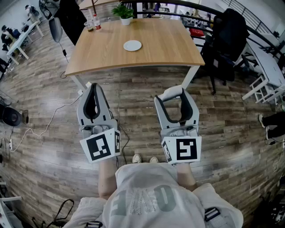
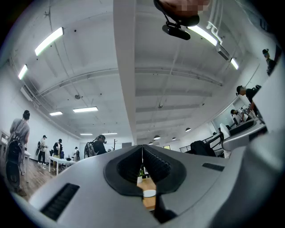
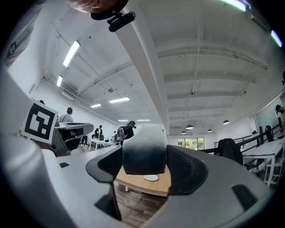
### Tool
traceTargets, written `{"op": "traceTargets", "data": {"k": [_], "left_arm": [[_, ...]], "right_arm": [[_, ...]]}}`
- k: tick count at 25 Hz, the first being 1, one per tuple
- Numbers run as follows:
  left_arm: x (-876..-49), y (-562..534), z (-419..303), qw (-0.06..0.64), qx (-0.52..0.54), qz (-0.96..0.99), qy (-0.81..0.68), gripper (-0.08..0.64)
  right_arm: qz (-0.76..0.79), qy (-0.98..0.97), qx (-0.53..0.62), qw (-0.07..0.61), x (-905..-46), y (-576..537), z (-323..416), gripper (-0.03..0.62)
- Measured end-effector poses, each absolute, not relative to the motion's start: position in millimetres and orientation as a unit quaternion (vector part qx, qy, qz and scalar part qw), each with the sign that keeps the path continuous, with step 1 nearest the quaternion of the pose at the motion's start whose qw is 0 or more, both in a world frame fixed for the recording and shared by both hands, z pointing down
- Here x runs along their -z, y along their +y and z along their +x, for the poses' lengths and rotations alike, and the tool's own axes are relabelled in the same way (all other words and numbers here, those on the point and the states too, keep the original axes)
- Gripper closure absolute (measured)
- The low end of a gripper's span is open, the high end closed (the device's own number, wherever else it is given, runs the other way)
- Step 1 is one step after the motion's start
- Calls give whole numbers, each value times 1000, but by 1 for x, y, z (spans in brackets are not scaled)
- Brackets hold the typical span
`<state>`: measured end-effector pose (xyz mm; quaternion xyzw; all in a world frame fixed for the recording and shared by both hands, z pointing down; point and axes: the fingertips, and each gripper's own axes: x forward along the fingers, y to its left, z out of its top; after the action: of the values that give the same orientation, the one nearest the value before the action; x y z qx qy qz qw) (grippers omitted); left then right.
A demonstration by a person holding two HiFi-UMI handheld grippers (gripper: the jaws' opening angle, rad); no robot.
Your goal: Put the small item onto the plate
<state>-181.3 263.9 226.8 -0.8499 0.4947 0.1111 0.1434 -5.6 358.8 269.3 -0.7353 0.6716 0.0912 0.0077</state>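
Nearest, short of the table [image 1: 164, 49] and above the wood floor [image 1: 133, 104], the left gripper [image 1: 94, 84] has its jaws closed together on nothing. The right gripper [image 1: 172, 95] has its jaws spread wide and pressed on the small white item [image 3: 144, 151], which fills the gap between them. The item looks smooth, stiff and light, so a side grip across its middle seems right, though it could slip. Farther off, the white plate [image 1: 132, 45] lies empty mid-table, with a potted plant [image 1: 123, 12] at the table's far edge.
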Motion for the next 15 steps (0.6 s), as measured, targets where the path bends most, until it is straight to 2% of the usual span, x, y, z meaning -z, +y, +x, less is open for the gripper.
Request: {"op": "traceTargets", "data": {"k": [15], "left_arm": [[-226,244,-211,145,-122,-854,484,551]], "right_arm": [[-721,688,-73,35,-275,330,-39,278]]}}
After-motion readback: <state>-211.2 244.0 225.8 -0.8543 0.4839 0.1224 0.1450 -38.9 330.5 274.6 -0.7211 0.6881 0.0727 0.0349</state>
